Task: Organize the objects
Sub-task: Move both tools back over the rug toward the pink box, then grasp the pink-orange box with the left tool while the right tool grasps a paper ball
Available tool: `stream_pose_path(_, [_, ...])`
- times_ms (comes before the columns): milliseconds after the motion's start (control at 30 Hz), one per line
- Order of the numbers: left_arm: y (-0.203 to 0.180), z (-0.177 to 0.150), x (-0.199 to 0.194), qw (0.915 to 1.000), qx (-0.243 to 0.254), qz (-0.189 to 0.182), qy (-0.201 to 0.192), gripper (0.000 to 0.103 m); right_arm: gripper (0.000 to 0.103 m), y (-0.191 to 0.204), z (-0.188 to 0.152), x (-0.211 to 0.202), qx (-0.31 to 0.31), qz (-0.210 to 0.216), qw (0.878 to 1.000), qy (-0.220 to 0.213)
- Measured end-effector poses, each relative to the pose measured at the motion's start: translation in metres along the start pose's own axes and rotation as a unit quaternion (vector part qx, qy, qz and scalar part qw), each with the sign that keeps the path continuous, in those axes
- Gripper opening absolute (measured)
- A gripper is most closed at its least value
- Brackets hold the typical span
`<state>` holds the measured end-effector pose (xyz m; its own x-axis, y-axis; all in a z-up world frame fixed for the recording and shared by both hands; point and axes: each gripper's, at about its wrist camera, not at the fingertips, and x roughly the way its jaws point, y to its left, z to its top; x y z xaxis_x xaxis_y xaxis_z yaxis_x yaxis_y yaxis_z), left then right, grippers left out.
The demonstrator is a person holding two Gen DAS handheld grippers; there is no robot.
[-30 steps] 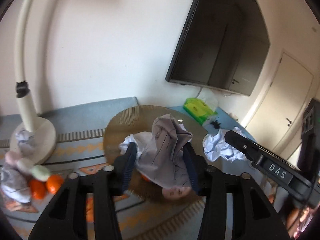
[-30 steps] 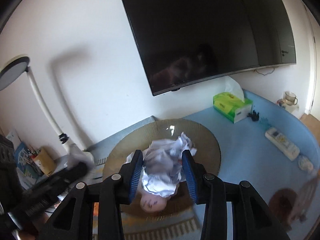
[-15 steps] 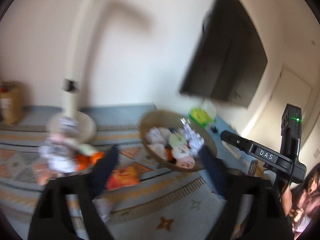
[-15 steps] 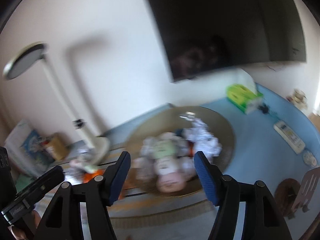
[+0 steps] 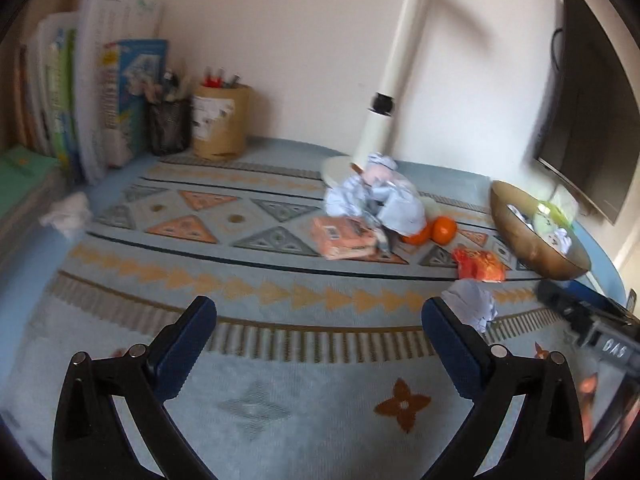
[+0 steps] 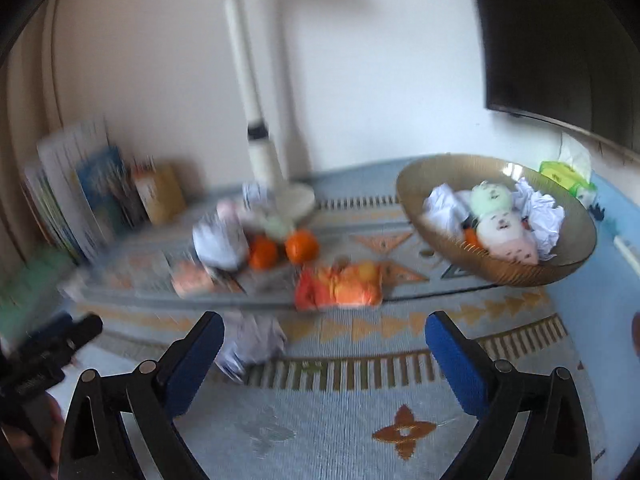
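Paper ball (image 6: pixel 252 340) at right gripper (image 6: pixel 324 340) 9 o'clock: light, crushable; pinch across bulk. Both grippers wide, empty, right jaws just opened; left gripper (image 5: pixel 318 330).

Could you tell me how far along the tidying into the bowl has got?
Done: the bowl holds crumpled papers and plush toys. In hand: nothing; left gripper and right gripper are open. Left: a paper ball, oranges, snack packet.
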<state>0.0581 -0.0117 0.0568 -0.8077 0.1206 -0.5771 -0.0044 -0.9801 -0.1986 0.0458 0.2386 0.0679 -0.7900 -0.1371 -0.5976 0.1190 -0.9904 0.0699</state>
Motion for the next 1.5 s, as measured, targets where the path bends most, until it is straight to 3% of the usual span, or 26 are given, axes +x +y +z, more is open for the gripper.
stream_pose_path(33, [-0.002, 0.0, 0.007, 1.0, 0.003, 0.003, -0.004, 0.102, 0.101, 0.0, -0.001, 0.003, -0.001, 0.004, 1.0, -0.001])
stream_pose_path(100, [-0.002, 0.001, 0.027, 0.9991, 0.005, -0.003, 0.042, 0.102, 0.101, -0.001, -0.002, 0.009, -0.002, -0.001, 1.0, -0.003])
stream_pose_path(167, [-0.003, 0.001, 0.034, 0.9982, 0.001, -0.012, 0.058, 0.102, 0.103, -0.009, -0.011, 0.02, 0.013, -0.005, 1.0, 0.009])
stream_pose_path(233, [0.0, -0.001, 0.027, 0.9984, -0.009, -0.021, 0.052, 0.102, 0.103, -0.016, -0.013, 0.032, 0.035, -0.005, 0.999, 0.04])
stream_pose_path(600, [0.003, -0.004, 0.031, 0.9981, -0.026, -0.017, 0.053, 0.102, 0.103, -0.001, -0.013, 0.031, -0.002, -0.017, 0.999, 0.029])
stream_pose_path(800, [0.008, -0.004, 0.031, 0.998, -0.033, -0.019, 0.051, 0.102, 0.103, -0.004, -0.013, 0.034, 0.007, -0.009, 0.999, 0.037])
stream_pose_path(933, [0.007, -0.004, 0.037, 0.9972, -0.03, -0.003, 0.069, 0.102, 0.103, -0.002, -0.013, 0.033, 0.005, -0.012, 0.999, 0.034])
stream_pose_path(1033, [0.003, 0.008, 0.055, 0.9928, 0.011, -0.031, 0.115, 0.102, 0.103, 0.0, -0.014, 0.033, -0.001, -0.01, 0.999, 0.036])
stream_pose_path(1133, [-0.003, 0.035, 0.07, 0.9909, 0.077, -0.033, 0.105, 0.102, 0.103, 0.001, -0.014, 0.033, -0.004, -0.011, 0.999, 0.036])
stream_pose_path(1233, [-0.009, 0.055, 0.097, 0.9816, 0.147, -0.057, 0.107, 0.102, 0.103, 0.001, -0.014, 0.033, -0.003, -0.011, 0.999, 0.036])
stream_pose_path(1333, [-0.01, 0.064, 0.126, 0.9747, 0.176, -0.068, 0.12, 0.102, 0.103, 0.001, -0.014, 0.032, 0.0, -0.009, 0.999, 0.037])
stream_pose_path(1367, [-0.011, 0.065, 0.134, 0.9727, 0.184, -0.07, 0.123, 0.098, 0.103, 0.001, -0.014, 0.031, 0.0, -0.007, 0.999, 0.035])
stream_pose_path(1433, [-0.012, 0.066, 0.146, 0.9686, 0.202, -0.069, 0.127, 0.079, 0.103, 0.004, -0.014, 0.027, -0.006, 0.008, 0.999, 0.032])
stream_pose_path(1500, [-0.012, 0.068, 0.152, 0.9652, 0.202, -0.091, 0.14, 0.074, 0.103, 0.011, -0.015, 0.028, -0.021, 0.024, 0.999, 0.043])
